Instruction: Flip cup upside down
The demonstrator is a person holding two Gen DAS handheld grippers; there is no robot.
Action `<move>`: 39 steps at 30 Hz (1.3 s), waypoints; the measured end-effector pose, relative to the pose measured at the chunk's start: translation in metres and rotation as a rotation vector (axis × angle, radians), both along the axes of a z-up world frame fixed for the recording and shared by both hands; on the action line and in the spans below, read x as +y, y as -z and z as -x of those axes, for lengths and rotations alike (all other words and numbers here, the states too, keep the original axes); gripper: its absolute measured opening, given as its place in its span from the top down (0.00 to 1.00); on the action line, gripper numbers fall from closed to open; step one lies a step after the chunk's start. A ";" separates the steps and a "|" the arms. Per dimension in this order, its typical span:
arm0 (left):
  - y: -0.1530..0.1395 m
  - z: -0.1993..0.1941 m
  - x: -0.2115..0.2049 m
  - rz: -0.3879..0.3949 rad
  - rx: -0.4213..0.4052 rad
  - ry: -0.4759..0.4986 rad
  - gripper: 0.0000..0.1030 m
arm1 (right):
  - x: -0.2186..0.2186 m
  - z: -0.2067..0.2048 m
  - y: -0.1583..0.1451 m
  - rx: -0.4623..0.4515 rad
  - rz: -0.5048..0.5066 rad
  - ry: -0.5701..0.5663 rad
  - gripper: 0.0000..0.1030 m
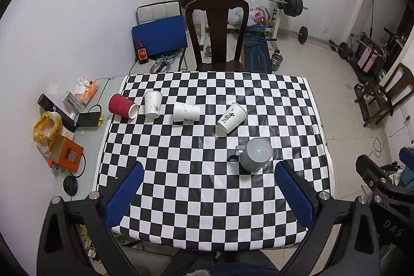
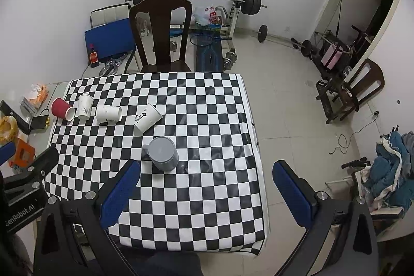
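Note:
A grey mug [image 1: 256, 154] with a handle on its left stands upside down on the checkered table [image 1: 207, 198]; it also shows in the right wrist view [image 2: 163, 153]. Behind it are a white paper cup with black characters [image 1: 232, 117] lying tilted, a white cup on its side [image 1: 186, 112], a white cup standing upside down [image 1: 152, 104] and a red cup on its side [image 1: 123, 105]. My left gripper [image 1: 208, 170] is open and empty, held above the table's near part. My right gripper [image 2: 207, 168] is open and empty, to the right of the mug.
A dark wooden chair [image 1: 216, 32] stands at the table's far edge. Clutter sits on a side surface at the left, with an orange box [image 1: 67, 154] and a black tube [image 1: 56, 109]. Weights and a barbell rack [image 1: 282, 1] stand behind. The table's right edge [image 2: 258, 146] drops to tiled floor.

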State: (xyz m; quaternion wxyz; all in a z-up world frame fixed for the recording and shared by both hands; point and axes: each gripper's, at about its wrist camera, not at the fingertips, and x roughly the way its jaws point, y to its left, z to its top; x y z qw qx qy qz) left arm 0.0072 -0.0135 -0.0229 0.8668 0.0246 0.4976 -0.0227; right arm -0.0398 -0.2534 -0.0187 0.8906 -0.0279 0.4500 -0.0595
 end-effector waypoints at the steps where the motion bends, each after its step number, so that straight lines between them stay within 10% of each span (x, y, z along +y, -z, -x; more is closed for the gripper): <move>1: 0.000 0.000 0.002 -0.003 0.000 0.001 0.00 | 0.002 -0.001 0.003 0.004 -0.003 -0.002 0.00; 39: 0.000 -0.005 0.002 -0.008 -0.002 0.013 0.00 | -0.001 0.001 0.006 0.022 -0.014 0.001 0.00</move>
